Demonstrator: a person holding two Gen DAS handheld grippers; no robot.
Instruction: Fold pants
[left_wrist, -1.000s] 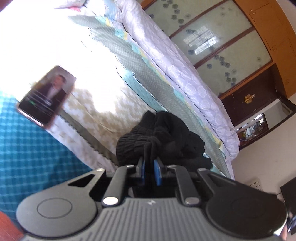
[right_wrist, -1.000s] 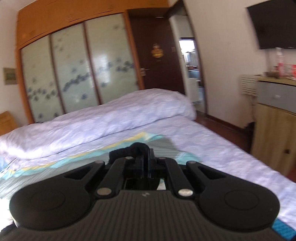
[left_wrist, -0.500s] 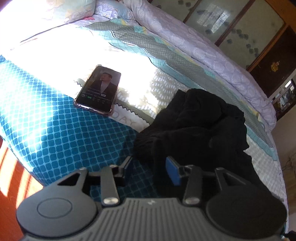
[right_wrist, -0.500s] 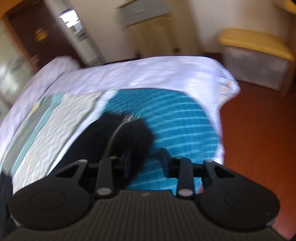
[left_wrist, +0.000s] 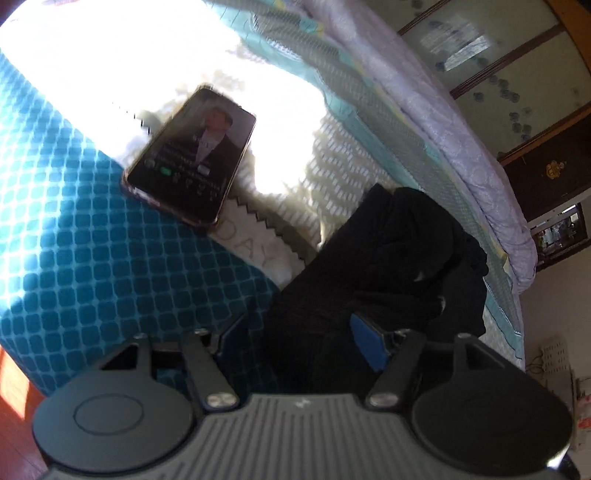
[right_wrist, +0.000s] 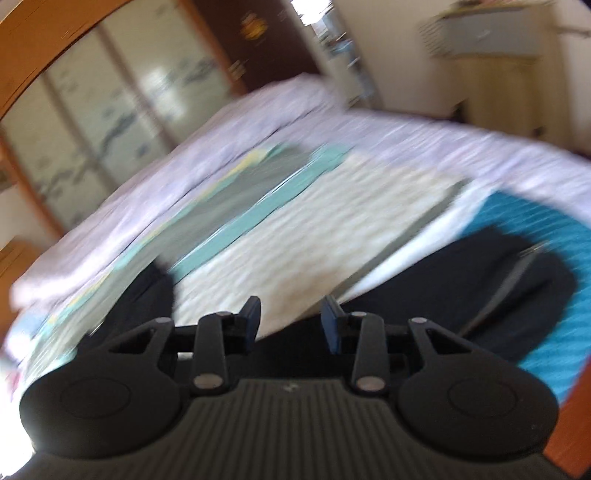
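Pants (left_wrist: 376, 266) lie bunched on the bed (left_wrist: 92, 266) beside a phone (left_wrist: 192, 162); the left gripper (left_wrist: 301, 338) and right gripper (right_wrist: 290, 323) hover spread wide, empty, likely hunting a fresh hold.

- Letters "DAY" are readable on the pale strip of the bedcover (left_wrist: 255, 245), just beside the near-right corner of the phone (left_wrist: 192, 158), in the left wrist view. The strip's zigzag edge runs along its far side. Anything before these letters is hidden under the phone.
- Phone screen shows a man's portrait with small rows of characters and icons below it. These are blurred and not legible.
- Gold emblem on the dark door (left_wrist: 554, 170), far right. No characters can be made out.
- Right wrist view is motion-blurred. No text can be read there.
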